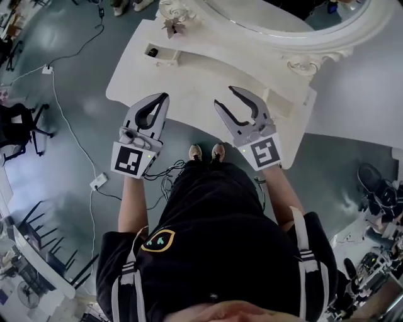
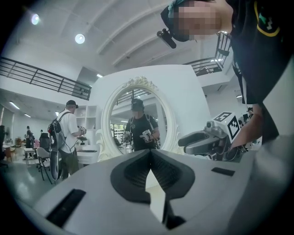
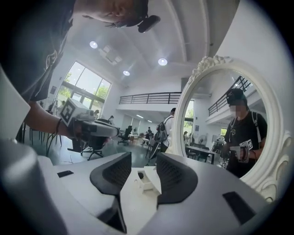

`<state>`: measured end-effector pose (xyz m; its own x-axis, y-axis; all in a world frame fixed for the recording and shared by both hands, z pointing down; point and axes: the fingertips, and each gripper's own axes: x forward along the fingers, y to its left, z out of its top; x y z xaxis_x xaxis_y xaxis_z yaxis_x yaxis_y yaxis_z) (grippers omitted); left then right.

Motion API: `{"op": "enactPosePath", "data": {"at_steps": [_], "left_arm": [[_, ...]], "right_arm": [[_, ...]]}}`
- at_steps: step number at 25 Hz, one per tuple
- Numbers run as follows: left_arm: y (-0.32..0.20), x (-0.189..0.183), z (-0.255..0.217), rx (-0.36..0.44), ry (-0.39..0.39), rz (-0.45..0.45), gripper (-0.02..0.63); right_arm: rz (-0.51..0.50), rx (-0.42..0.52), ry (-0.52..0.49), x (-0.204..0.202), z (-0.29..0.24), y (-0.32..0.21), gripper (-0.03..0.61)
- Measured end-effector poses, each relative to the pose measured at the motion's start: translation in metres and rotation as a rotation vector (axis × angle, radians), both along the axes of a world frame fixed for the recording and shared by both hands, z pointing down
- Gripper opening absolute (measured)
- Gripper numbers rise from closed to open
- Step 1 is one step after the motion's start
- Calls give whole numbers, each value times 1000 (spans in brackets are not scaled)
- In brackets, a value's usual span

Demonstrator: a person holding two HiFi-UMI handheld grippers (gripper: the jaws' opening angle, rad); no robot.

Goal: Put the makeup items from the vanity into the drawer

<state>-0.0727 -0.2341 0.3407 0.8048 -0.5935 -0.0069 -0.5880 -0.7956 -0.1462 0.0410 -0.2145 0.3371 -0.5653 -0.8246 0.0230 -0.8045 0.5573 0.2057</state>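
A white vanity (image 1: pixel 189 75) with a round mirror (image 1: pixel 283 19) stands in front of me. On its far left sits a small open white box (image 1: pixel 153 51) with a dark item inside; the right gripper view also shows this box (image 3: pixel 143 178), just beyond the jaws. My left gripper (image 1: pixel 165 96) hovers over the vanity's front edge, jaws closed tip to tip with nothing in them (image 2: pixel 150 152). My right gripper (image 1: pixel 225 95) hangs beside it on the right, open and empty (image 3: pixel 144 158). I see no other makeup items on the tabletop.
A carved ornament (image 1: pixel 171 26) stands at the vanity's back left. Cables (image 1: pixel 69 132) and a power strip (image 1: pixel 99 182) lie on the floor to the left, near an office chair (image 1: pixel 22 126). A white wall panel (image 1: pixel 359 94) stands on the right. A person (image 2: pixel 69 133) stands further back.
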Motion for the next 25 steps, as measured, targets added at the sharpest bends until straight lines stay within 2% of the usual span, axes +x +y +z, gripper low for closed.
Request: {"op": "enactPosePath", "data": {"at_steps": [1, 5, 10, 13, 25], "left_arm": [[3, 5, -3, 5, 1, 10, 18], [13, 20, -12, 19, 1, 47, 18], [23, 33, -21, 3, 16, 70, 18], [25, 37, -20, 27, -5, 89, 18], [34, 57, -19, 40, -18, 127, 18]], "right_arm": [[10, 9, -5, 4, -4, 5, 188], [56, 38, -17, 18, -16, 21, 67], [90, 48, 0, 29, -22, 31, 48], [107, 56, -3, 34, -24, 34, 23], [119, 67, -25, 47, -25, 41, 21]]}}
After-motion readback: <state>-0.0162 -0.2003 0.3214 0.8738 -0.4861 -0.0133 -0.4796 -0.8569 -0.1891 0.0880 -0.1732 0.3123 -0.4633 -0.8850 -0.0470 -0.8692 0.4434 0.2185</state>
